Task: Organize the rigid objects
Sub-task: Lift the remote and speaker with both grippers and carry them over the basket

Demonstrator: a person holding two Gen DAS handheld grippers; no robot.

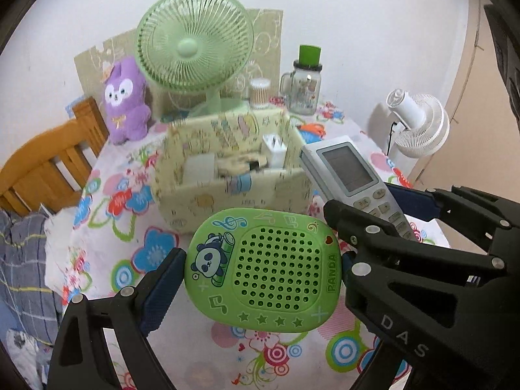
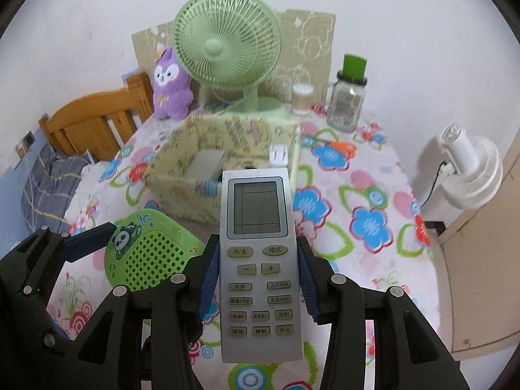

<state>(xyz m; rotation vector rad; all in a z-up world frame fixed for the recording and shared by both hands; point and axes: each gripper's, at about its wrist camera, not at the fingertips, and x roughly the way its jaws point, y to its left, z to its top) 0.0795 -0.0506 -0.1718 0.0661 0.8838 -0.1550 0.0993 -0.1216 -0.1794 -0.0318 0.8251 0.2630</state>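
Observation:
My left gripper [image 1: 261, 268] is shut on a green panda device [image 1: 265, 268] with a perforated grille, held above the floral tablecloth in front of the box. It also shows in the right wrist view [image 2: 149, 250]. My right gripper [image 2: 258, 276] is shut on a silver remote control [image 2: 258, 243], screen pointing toward the box; the remote shows in the left wrist view [image 1: 354, 175] to the right. The patterned storage box [image 1: 182, 191] [image 2: 169, 178] stands open ahead and holds a white charger [image 1: 274, 149] and flat white items.
Behind the box stand a green desk fan [image 1: 195, 48], a purple plush toy [image 1: 125, 100], a cotton swab jar [image 1: 259, 92] and a glass jar with a green lid [image 1: 304, 84]. A wooden chair [image 1: 48, 159] is at left, a white fan [image 1: 419, 123] at right off the table.

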